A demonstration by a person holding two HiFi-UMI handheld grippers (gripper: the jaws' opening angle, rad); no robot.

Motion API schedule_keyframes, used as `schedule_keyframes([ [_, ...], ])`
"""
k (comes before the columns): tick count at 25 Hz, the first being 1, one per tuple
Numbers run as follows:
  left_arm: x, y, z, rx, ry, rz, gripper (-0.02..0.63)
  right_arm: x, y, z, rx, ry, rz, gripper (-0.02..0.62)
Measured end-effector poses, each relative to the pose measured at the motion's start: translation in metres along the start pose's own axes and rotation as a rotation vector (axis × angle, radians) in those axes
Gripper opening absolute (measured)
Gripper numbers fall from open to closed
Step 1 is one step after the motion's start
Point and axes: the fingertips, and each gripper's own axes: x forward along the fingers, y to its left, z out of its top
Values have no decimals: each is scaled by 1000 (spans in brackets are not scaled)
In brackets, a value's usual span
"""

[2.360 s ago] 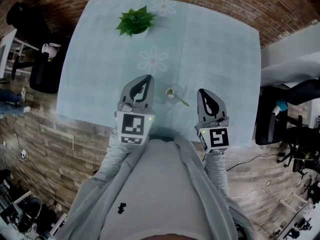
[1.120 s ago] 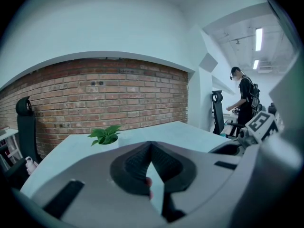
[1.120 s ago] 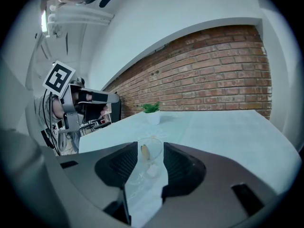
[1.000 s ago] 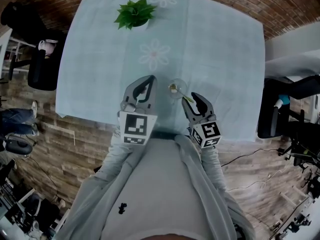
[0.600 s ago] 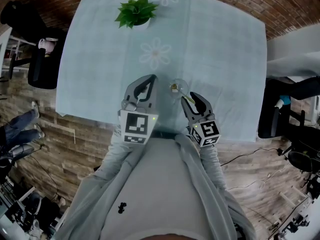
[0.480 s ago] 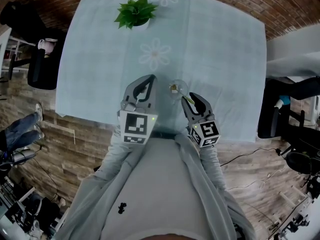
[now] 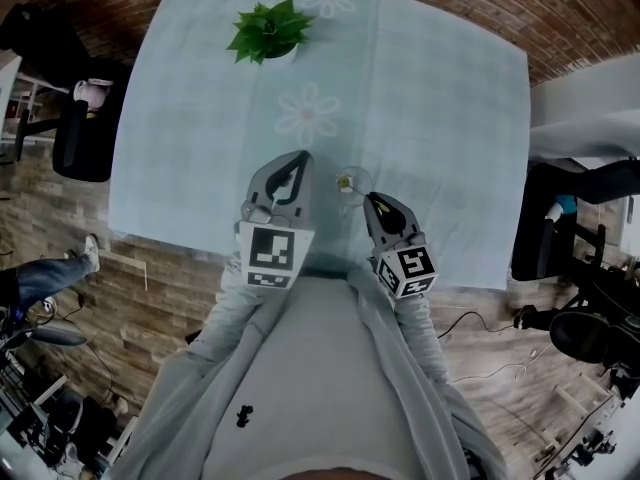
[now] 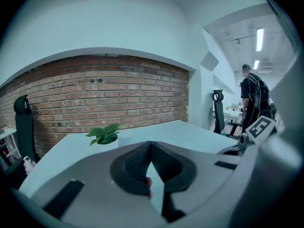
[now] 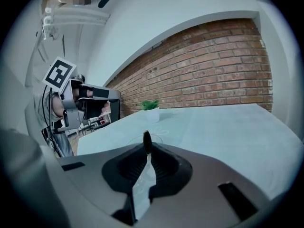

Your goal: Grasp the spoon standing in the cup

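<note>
Presently: pale flowered tabletop, brick wall behind, plank floor. Plant at far edge. Cup by near edge holds spoon. Right gripper, jaws just closing, pinches its handle. Left gripper: jaws together, empty.

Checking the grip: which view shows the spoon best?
The right gripper view: the spoon stands pinched between the jaws of the right gripper, which have just been closing. The head view shows it small, in the cup; the left gripper view misses it.
</note>
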Motion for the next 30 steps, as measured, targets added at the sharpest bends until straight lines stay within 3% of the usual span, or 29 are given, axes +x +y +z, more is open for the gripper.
schedule_keyframes([
  [9, 0, 1, 2, 0, -4, -2, 18, -2, -9, 11, 61, 4, 12, 33],
  [30, -9, 2, 23, 2, -65, 35, 18, -42, -5, 76, 0, -144, 35, 18],
])
